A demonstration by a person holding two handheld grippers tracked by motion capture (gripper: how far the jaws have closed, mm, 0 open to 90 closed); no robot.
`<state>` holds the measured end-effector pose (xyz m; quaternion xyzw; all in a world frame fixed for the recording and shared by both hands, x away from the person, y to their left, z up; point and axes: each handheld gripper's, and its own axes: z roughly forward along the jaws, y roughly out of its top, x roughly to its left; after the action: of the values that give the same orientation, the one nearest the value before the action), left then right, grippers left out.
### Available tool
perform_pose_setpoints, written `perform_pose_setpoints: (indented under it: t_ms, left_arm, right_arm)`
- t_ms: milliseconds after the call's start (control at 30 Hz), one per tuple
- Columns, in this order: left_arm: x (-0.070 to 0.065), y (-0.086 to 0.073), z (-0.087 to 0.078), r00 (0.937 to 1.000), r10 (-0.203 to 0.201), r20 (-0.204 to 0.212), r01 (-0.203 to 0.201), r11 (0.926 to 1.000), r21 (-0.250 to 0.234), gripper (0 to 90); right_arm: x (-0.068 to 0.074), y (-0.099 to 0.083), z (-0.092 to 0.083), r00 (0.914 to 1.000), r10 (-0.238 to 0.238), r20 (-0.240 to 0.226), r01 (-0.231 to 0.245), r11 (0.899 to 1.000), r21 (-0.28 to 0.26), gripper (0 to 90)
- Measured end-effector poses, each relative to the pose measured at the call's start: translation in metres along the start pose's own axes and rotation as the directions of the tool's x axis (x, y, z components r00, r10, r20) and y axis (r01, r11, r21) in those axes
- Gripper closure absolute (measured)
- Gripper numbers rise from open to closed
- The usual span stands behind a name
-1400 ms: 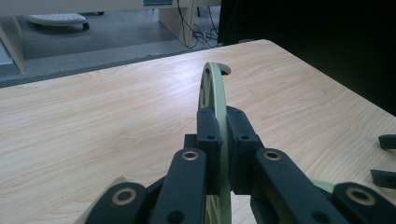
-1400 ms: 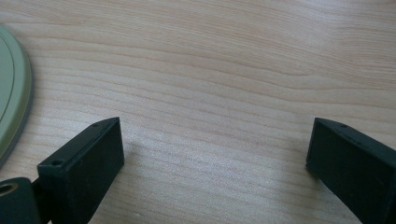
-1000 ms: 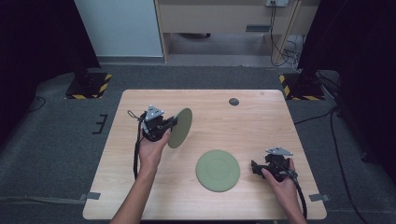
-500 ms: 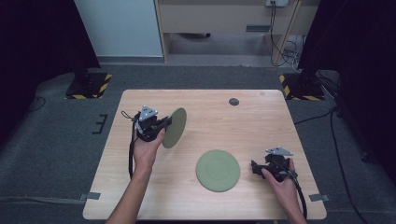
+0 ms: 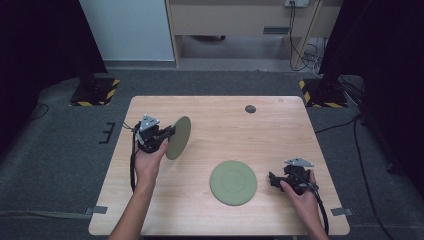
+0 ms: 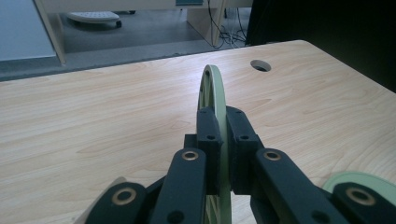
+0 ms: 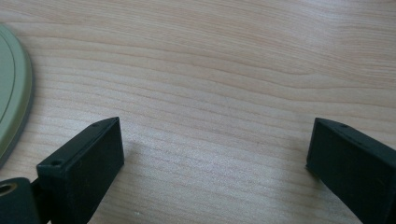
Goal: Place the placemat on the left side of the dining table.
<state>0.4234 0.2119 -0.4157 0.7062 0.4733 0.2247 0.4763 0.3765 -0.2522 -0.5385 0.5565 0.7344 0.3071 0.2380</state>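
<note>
So the left gripper point(image 5: 169, 134) has its black jaws pinched onto the rim of a round flat olive-green plate point(image 5: 179, 137), and the plate is held up on edge, off the light wooden table point(image 5: 215, 130), over the left part of the tabletop. In the left gripper view you can see it really well: the pale green plate point(image 6: 214, 93) stands upright, edge-on, and the two jaw pads are pressed against either face of it, with the wood grain of the table running underneath. The person's left hand point(image 5: 149, 162) is wrapped around the gripper body from below. A second round olive-green plate point(image 5: 233, 182) is lying flat on the table nearer the front edge, right of centre, well apart from the held one. The right gripper point(image 5: 274, 180) sits low near the table's right front corner, just beside that flat plate and pointing toward it; in the right gripper view its jaws are spread wide with bare wood between them, and the edge of the flat plate point(image 7: 11, 93) peeks in at the left. There's also a small dark round hole point(image 5: 250, 109) near the table's far edge.
</note>
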Motion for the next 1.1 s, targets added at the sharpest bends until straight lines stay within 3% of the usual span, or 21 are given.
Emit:
perform_pose_setpoints:
  t_ms: [1100]
  left_arm:
    - [0.031, -0.014, -0.009, 0.9967, -0.046, -0.068, 0.046, 0.9989, 0.004, 85.4]
  right_arm:
    - [0.000, 0.000, 0.000, 1.0000, -0.003, -0.002, 0.003, 1.000, 0.000, 4.1]
